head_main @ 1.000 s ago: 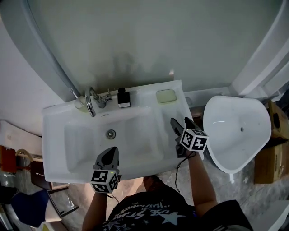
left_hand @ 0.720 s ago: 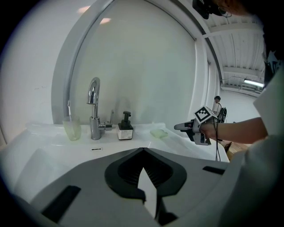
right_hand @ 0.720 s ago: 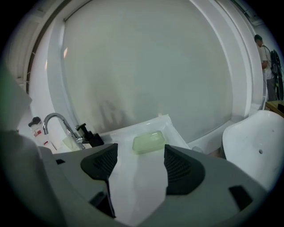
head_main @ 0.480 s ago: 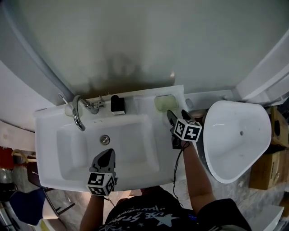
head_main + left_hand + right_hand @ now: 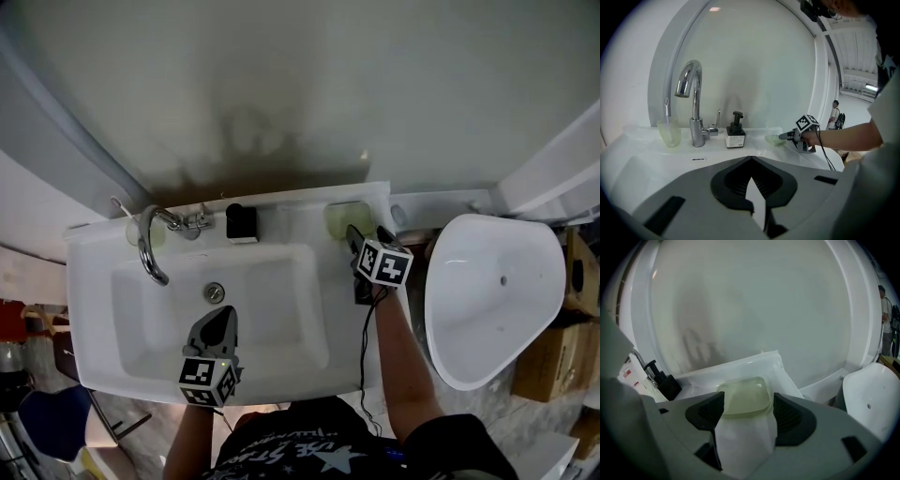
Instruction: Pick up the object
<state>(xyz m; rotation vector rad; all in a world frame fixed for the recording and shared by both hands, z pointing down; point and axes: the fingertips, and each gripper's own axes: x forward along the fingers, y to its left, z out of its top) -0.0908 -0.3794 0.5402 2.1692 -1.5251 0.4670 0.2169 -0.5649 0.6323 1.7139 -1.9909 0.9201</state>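
Bathroom mock-up inside an industrial hall: a white washbasin (image 5: 94, 319) carries a chrome tap (image 5: 143, 246), pump dispenser (image 5: 242, 222), tumbler (image 5: 668, 132) and pale green soap dish (image 5: 743, 395). A loose white basin (image 5: 487, 309) and cardboard box (image 5: 548, 361) stand beside it, under a corrugated ceiling (image 5: 862, 51).

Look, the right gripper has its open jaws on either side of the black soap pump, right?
Not the soap pump. The right gripper has its open jaws on either side of the pale green soap, as the right gripper view shows.
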